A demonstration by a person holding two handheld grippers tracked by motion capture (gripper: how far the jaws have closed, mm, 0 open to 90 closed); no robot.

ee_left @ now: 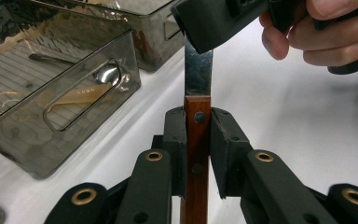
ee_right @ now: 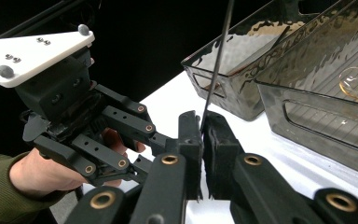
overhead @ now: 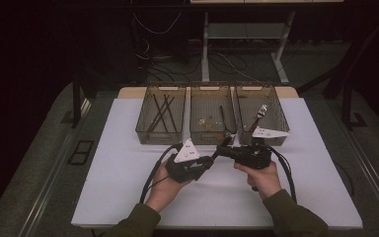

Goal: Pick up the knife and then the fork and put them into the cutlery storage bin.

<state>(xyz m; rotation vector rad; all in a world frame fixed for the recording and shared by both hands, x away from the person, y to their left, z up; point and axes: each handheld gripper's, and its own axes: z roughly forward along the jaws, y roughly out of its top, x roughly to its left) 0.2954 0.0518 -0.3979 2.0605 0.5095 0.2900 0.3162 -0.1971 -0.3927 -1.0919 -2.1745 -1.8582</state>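
A white table (overhead: 128, 187) carries three smoky transparent bins (overhead: 212, 120) set side by side along its far edge, holding chopsticks, a spoon and other cutlery.

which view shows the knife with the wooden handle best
The left gripper view: the knife stands between the left hand-held gripper pads, riveted brown handle and steel blade both plain. The right gripper view shows it edge-on, a thin dark line in the right hand-held gripper. In the high view it is small and dark between the two grippers.

Both hands hold their tools close together, tips meeting: the left gripper (overhead: 212, 159) is clamped, the right gripper (overhead: 223, 147) is also closed.
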